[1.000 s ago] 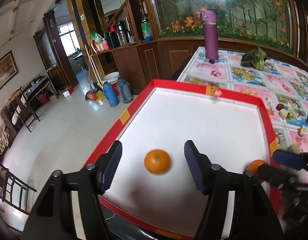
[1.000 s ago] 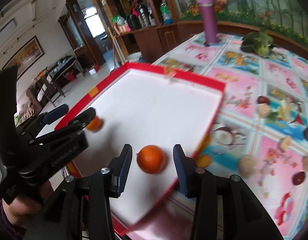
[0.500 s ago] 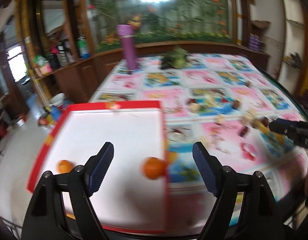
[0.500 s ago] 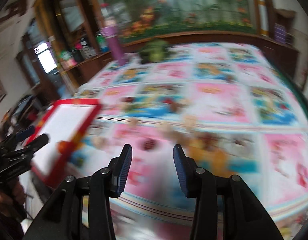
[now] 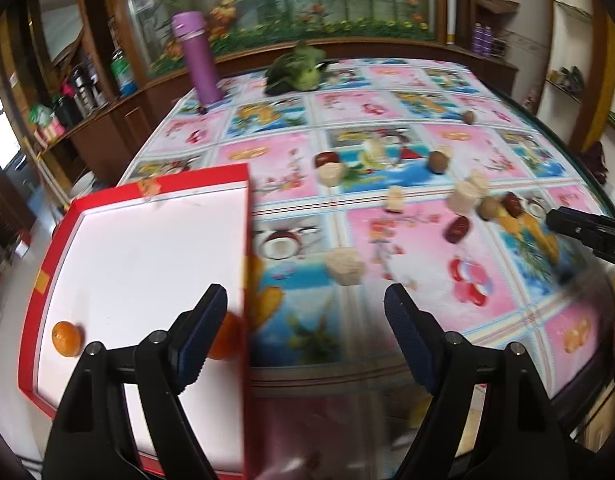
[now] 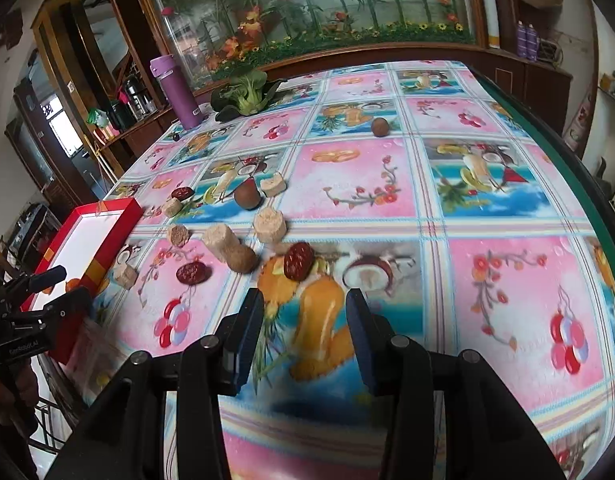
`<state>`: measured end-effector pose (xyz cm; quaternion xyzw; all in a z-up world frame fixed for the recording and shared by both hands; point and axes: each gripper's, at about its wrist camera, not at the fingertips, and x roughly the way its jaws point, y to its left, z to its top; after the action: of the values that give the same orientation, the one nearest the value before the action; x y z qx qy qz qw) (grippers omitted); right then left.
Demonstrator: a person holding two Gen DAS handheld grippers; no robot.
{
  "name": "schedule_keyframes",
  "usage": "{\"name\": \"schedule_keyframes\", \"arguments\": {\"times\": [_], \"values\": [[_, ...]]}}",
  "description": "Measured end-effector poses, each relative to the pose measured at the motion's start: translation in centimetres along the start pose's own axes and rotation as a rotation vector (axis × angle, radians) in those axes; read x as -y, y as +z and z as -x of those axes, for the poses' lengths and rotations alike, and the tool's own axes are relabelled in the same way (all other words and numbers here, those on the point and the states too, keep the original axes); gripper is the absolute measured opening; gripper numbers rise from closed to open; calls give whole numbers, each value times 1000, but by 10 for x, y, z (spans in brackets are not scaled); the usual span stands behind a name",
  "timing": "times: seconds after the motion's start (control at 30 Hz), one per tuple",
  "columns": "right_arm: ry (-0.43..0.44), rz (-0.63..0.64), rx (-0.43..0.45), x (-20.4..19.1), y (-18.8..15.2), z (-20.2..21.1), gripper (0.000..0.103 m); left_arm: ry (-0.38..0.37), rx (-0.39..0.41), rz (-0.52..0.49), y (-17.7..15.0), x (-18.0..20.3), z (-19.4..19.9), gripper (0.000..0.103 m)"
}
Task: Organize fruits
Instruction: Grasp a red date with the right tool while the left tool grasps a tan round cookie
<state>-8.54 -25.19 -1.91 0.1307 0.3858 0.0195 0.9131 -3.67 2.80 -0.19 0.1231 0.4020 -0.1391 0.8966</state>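
A red tray with a white floor sits at the table's left edge and holds two oranges: one at its near left, the other by the right wall, partly behind my finger. My left gripper is open and empty, straddling the tray's right wall. My right gripper is open and empty over the printed tablecloth. Just ahead of it lie red dates, beige fruit chunks and a brown round fruit. The right wrist view shows the tray and the left gripper at far left.
A purple bottle and a leafy green vegetable stand at the table's far side. Another brown fruit lies alone farther back. The table's green edge curves down the right. A person's hand holds the left gripper.
Both grippers have swung right, away from the oranges they hovered over in the tray. The right one now faces the scattered fruit on the cloth. Both oranges stay in the tray.
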Motion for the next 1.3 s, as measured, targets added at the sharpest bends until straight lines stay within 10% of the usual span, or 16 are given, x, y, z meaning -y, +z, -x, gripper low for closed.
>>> {"name": "schedule_keyframes", "arguments": {"times": [0.57,1.3], "values": [[-118,59,-107,-11,22,-46,28,-67,-100,-79,22,14,-44,81],[-187,108,-115,-18,23,-49,26,-79,-98,-92,20,26,-57,38]]}}
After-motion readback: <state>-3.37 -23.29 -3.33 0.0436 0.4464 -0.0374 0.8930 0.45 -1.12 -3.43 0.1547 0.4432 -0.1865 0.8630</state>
